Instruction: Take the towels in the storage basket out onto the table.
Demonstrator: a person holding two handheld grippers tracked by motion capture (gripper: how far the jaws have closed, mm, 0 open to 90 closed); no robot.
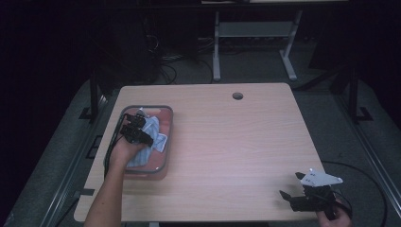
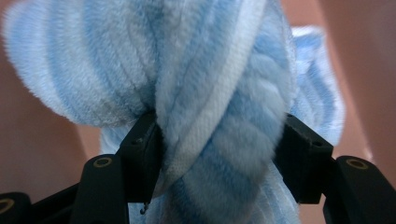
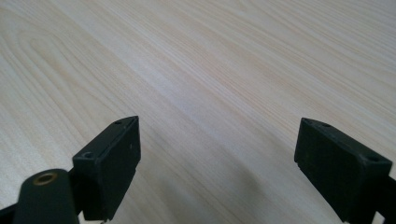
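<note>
A fluffy cloth striped in light blue and white lies bunched in a reddish bin at the table's left. My left gripper reaches down into that bin. In the left gripper view both black pads press into a twisted fold of the cloth, so my left gripper is shut on it. My right gripper rests low over the table's front right corner. In the right gripper view it stands open, with bare wood between its jaws.
The light wooden table has a round cable hole near its far edge. Beyond the table stand a white desk frame and cables on a dark floor. The bin's reddish wall is close around the cloth.
</note>
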